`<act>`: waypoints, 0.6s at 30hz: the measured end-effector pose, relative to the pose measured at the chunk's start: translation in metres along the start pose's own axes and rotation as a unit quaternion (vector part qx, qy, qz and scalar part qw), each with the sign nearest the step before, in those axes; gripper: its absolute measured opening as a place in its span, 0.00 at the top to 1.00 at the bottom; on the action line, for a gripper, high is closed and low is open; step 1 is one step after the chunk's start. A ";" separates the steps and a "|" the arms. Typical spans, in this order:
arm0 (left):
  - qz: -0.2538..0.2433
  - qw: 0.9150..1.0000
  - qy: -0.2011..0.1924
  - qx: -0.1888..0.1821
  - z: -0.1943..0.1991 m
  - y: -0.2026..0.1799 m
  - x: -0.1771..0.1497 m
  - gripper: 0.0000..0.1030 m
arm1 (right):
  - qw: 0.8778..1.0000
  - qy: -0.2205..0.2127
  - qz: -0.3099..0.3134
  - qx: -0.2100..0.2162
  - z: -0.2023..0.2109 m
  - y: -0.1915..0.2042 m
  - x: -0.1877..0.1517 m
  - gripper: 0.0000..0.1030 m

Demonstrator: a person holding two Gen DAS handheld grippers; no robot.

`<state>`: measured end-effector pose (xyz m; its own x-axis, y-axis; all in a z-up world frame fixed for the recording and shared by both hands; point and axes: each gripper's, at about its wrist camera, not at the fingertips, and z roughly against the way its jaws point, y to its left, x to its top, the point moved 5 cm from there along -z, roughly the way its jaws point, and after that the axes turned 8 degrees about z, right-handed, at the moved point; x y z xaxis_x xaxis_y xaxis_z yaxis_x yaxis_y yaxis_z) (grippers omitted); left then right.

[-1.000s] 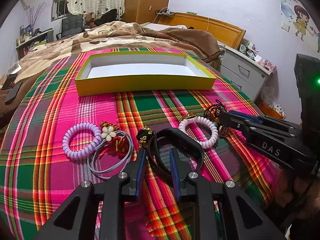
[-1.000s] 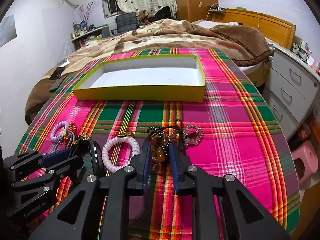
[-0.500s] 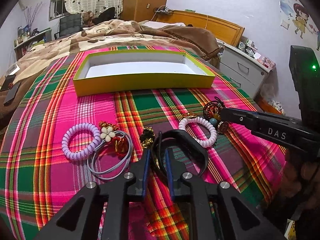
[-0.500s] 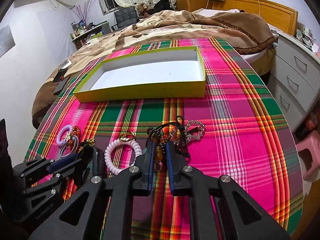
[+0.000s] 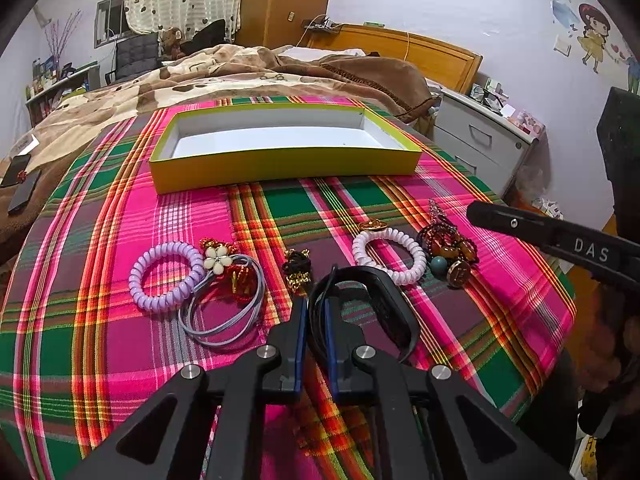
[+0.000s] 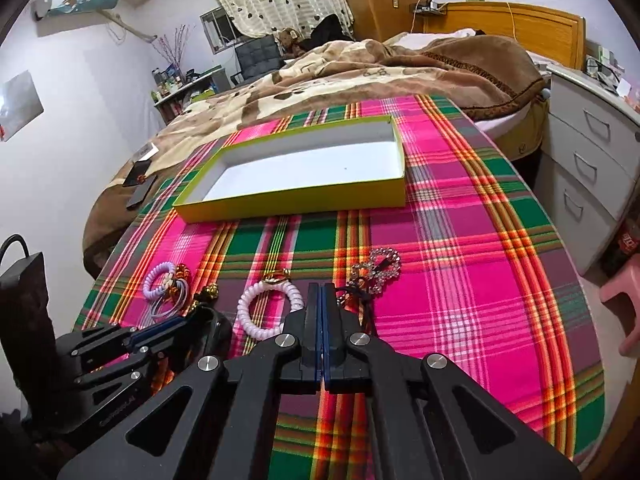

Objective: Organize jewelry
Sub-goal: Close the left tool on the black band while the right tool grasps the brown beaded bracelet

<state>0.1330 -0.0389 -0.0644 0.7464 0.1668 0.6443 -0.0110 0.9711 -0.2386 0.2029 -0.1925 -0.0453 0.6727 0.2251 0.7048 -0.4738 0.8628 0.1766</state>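
Between the left tongs (image 5: 316, 312), whose jaws have just been closing, sits the black band (image 5: 384, 300), pinched for lifting. Right tongs (image 6: 321, 300), fully closed, grip the beaded charm's cord (image 6: 352, 294). Beyond, on the plaid tabletop (image 5: 500, 280), the empty yellow box (image 5: 280, 164) awaits them.

Right gripper (image 6: 322, 300) jaws shut, seemingly pinching the beaded cord (image 6: 362, 294).

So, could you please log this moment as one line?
left gripper: jaws just closing onto black band | right gripper: shut by bead charm, hold unclear | yellow box: empty
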 end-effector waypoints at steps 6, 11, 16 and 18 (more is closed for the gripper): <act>0.000 1.000 0.002 -0.006 0.005 0.000 -0.003 0.92 | 1.000 0.016 0.001 0.009 -0.005 -0.004 -0.001 0.89; 0.002 1.000 0.003 -0.008 0.005 0.002 -0.003 0.92 | 0.998 0.044 0.032 0.010 -0.020 -0.001 -0.001 0.80; 0.001 1.000 0.004 -0.008 0.004 0.002 -0.002 0.92 | 0.995 0.077 0.060 -0.001 -0.034 -0.001 -0.003 0.80; 0.001 1.000 0.003 -0.007 0.004 0.002 -0.002 0.92 | 0.993 0.087 0.077 -0.004 -0.037 0.001 -0.001 0.82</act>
<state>0.1287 -0.0369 -0.0632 0.7508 0.1681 0.6388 -0.0036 0.9681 -0.2506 0.2223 -0.1754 -0.0715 0.6803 0.4294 0.5940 -0.5748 0.8154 0.0688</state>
